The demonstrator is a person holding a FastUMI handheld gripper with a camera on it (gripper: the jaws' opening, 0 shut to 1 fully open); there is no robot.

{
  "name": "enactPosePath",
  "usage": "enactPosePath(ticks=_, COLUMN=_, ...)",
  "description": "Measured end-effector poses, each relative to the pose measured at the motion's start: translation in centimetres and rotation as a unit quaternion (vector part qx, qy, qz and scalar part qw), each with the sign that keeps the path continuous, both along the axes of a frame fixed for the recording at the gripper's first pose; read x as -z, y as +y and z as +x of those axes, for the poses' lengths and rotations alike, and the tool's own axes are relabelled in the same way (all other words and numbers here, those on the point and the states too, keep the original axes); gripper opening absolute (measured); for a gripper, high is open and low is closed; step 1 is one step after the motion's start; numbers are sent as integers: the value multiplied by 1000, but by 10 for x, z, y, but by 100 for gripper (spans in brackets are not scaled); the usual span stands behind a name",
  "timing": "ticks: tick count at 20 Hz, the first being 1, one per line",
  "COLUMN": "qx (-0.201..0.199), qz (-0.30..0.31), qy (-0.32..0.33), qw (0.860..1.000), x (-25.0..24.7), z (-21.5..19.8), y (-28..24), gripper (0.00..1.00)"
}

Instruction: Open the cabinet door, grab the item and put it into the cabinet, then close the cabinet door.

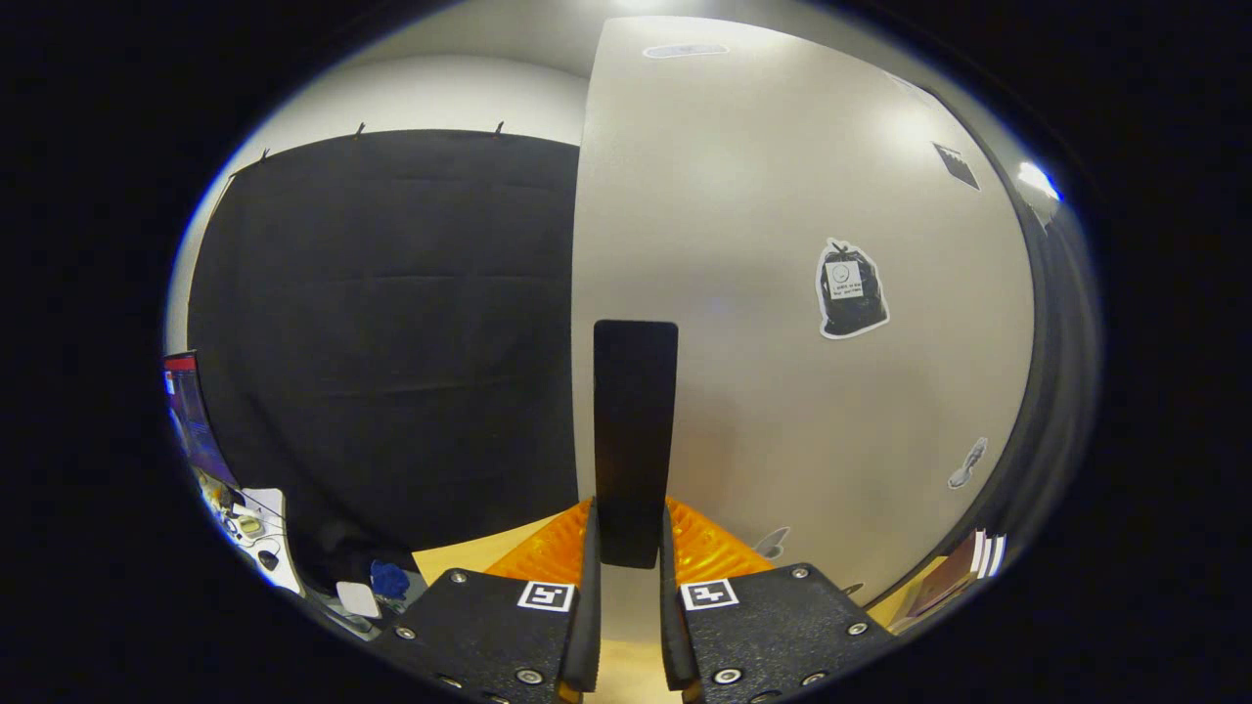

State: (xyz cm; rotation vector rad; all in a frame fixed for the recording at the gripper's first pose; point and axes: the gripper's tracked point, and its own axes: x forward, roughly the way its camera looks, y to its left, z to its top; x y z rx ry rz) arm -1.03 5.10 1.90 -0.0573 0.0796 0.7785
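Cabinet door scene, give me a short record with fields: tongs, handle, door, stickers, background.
tongs: tongs closed on the handle, one finger on each side
handle: black vertical handle near the door's left edge
door: pale cabinet door, open or shut cannot be told
stickers: bin-bag sticker to the right of the handle
background: black cloth beyond the door's edge

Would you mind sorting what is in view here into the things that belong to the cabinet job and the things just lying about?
Belongs to the job:
- cabinet door, pale grey
- black handle on the door, gripped between the fingers
- gripper, shut on the handle

Just lying about:
- stickers on the door
- blue object low beside the black cloth
- cluttered desk further off
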Motion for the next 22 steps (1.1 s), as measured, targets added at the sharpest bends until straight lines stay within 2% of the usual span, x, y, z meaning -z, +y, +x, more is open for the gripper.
enactPosePath(ticks=5, qx=-40, qz=3, qy=0, qw=999, x=1, z=-11, y=-19, gripper=26)
enactPosePath(ticks=11, qx=-61, qz=10, qy=1, qw=998, x=4, z=-15, y=-48, gripper=25)
enactPosePath(ticks=22, qx=-16, qz=21, qy=6, qw=1000, x=14, z=-46, y=-121, gripper=27)
